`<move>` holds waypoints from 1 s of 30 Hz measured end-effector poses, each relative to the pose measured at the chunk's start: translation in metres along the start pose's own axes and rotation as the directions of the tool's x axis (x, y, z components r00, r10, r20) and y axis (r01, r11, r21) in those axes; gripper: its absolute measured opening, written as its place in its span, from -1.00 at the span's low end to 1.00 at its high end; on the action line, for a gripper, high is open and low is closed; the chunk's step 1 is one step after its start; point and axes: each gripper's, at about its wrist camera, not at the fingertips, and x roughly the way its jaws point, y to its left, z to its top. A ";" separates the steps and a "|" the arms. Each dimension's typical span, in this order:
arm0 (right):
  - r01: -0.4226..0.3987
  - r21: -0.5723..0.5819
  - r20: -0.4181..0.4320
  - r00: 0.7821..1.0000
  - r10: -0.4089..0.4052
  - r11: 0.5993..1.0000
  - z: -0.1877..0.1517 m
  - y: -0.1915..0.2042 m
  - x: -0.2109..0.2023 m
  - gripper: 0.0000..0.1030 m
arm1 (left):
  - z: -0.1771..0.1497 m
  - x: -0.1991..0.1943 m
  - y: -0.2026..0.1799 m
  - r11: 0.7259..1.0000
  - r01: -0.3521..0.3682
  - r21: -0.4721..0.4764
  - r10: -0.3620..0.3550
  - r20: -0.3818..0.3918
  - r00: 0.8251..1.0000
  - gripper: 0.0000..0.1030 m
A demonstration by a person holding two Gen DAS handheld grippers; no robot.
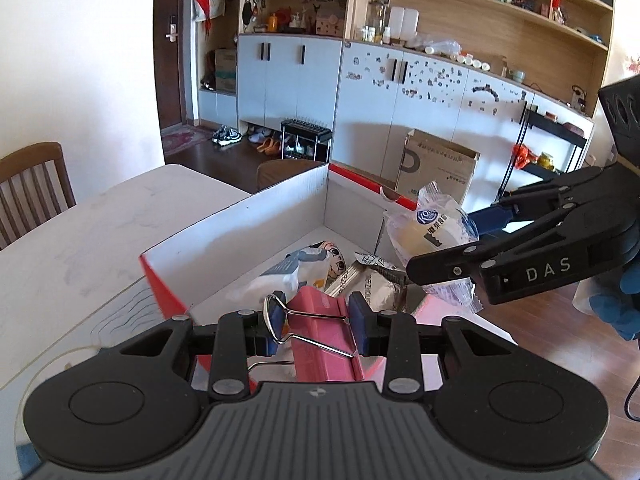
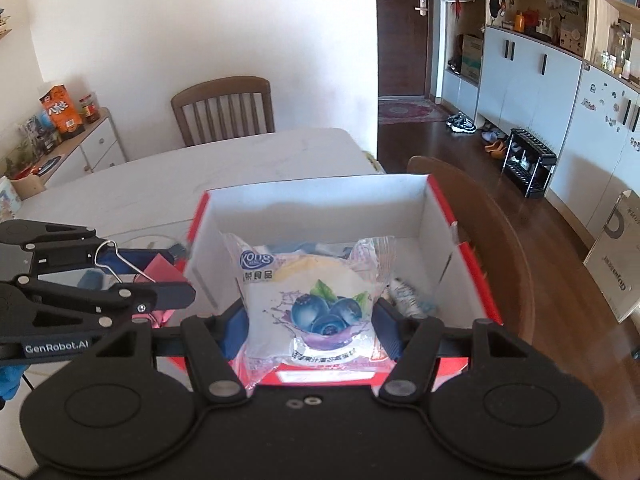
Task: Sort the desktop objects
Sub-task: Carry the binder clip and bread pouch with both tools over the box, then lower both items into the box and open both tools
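Over the red box [image 2: 476, 280] — left claw [image 1: 316, 326] gripping binder clip [image 1: 320, 336], right claw [image 2: 312, 328] clamping blueberry cake packet [image 2: 316, 304].

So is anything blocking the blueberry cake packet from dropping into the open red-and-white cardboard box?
Nothing visible does. The blueberry cake packet, shut in the right gripper, hangs over the box; snack packets lie on its floor.

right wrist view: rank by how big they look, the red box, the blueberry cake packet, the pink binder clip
1. red box
2. blueberry cake packet, though nearness to the camera enlarges it
3. pink binder clip, partly hidden
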 end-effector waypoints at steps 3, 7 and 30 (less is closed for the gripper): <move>0.001 -0.007 -0.007 1.000 -0.001 1.000 0.005 -0.009 0.010 0.24 | 0.008 0.016 0.000 1.000 0.000 0.000 0.000 -0.022 1.000 -0.36; 0.007 -0.015 -0.030 1.000 -0.007 1.000 0.014 -0.025 0.028 0.24 | 0.014 0.038 0.000 1.000 -0.005 0.001 0.005 -0.061 0.998 -0.36; -0.006 -0.154 -0.187 0.982 -0.023 0.988 0.009 -0.026 0.120 0.25 | 0.007 0.110 0.003 0.997 -0.048 0.061 0.062 -0.261 0.963 -0.36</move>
